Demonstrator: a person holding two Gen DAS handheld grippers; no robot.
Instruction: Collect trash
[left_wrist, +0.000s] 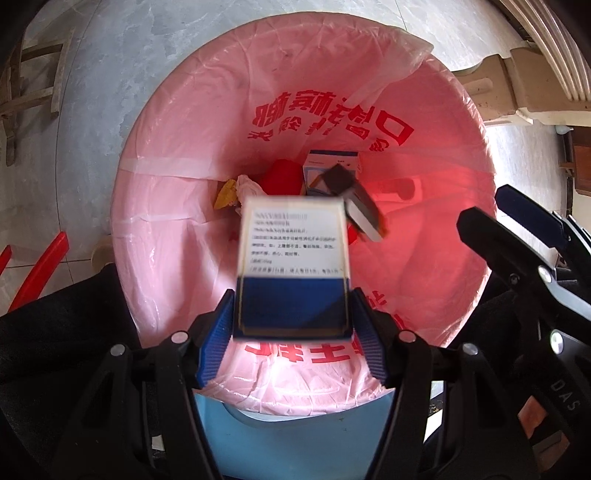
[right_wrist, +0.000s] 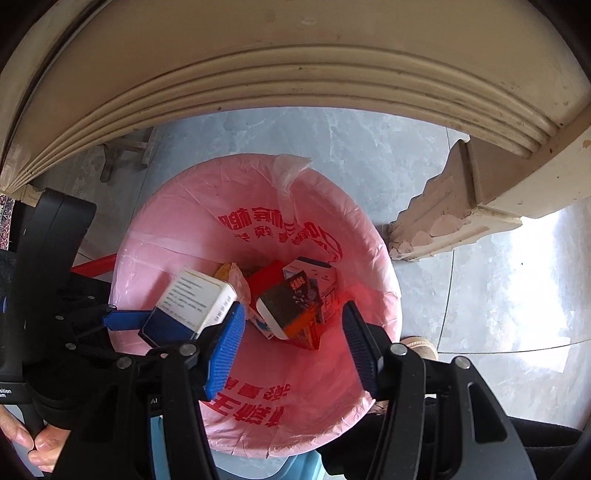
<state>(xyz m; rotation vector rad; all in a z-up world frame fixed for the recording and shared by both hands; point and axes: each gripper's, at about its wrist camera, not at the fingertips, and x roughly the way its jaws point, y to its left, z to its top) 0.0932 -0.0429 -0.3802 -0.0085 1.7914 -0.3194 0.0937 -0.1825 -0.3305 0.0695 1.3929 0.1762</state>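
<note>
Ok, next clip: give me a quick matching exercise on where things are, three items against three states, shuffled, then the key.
Items:
1. white and blue box
2. dark box
3. right gripper

States:
A. open, nothing between the fingers
B. between the left gripper fingers, above the pink bin liner
C. loose over the bin, touching neither gripper

Pairs: 1-B, 2-C, 3-A
</note>
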